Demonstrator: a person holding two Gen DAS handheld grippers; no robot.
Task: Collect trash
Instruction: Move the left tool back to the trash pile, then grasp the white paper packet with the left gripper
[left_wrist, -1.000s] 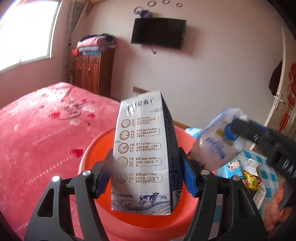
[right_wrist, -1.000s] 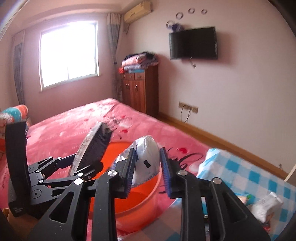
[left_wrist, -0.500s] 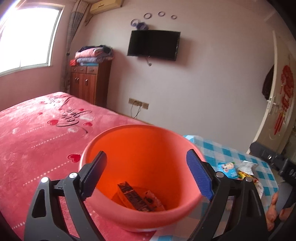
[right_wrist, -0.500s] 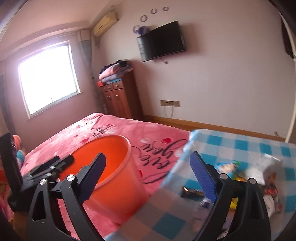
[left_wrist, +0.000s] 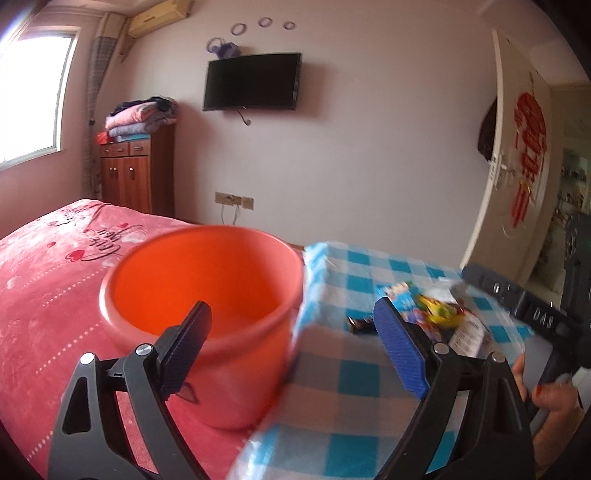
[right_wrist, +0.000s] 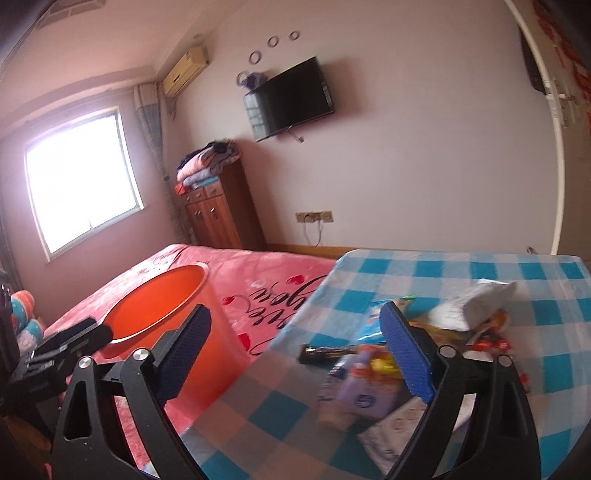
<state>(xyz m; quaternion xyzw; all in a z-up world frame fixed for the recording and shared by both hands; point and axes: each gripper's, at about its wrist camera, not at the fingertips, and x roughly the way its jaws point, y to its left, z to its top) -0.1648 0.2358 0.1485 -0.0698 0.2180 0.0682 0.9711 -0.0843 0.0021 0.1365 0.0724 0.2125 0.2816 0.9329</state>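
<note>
An orange bucket (left_wrist: 207, 291) stands on the pink bed beside the checked table; it also shows in the right wrist view (right_wrist: 162, 306). My left gripper (left_wrist: 295, 332) is open and empty, between the bucket and the table edge. My right gripper (right_wrist: 295, 339) is open and empty, over the table's near left part. A heap of trash lies on the table: a dark wrapper (right_wrist: 325, 352), a purple packet (right_wrist: 362, 391), a white crumpled pack (right_wrist: 476, 304) and colourful wrappers (left_wrist: 439, 314). The right gripper's body (left_wrist: 532, 314) shows at the left wrist view's right edge.
The blue-and-white checked table (right_wrist: 443, 269) abuts the pink bed (left_wrist: 48, 288). A wooden cabinet (left_wrist: 136, 173) with folded blankets stands by the far wall under a wall TV (left_wrist: 251, 83). A door (left_wrist: 513, 184) is at the right.
One second ago my left gripper held a milk carton and my right a white pouch over the bucket. Both were let go into it. Both grippers have since swung right toward the table.
</note>
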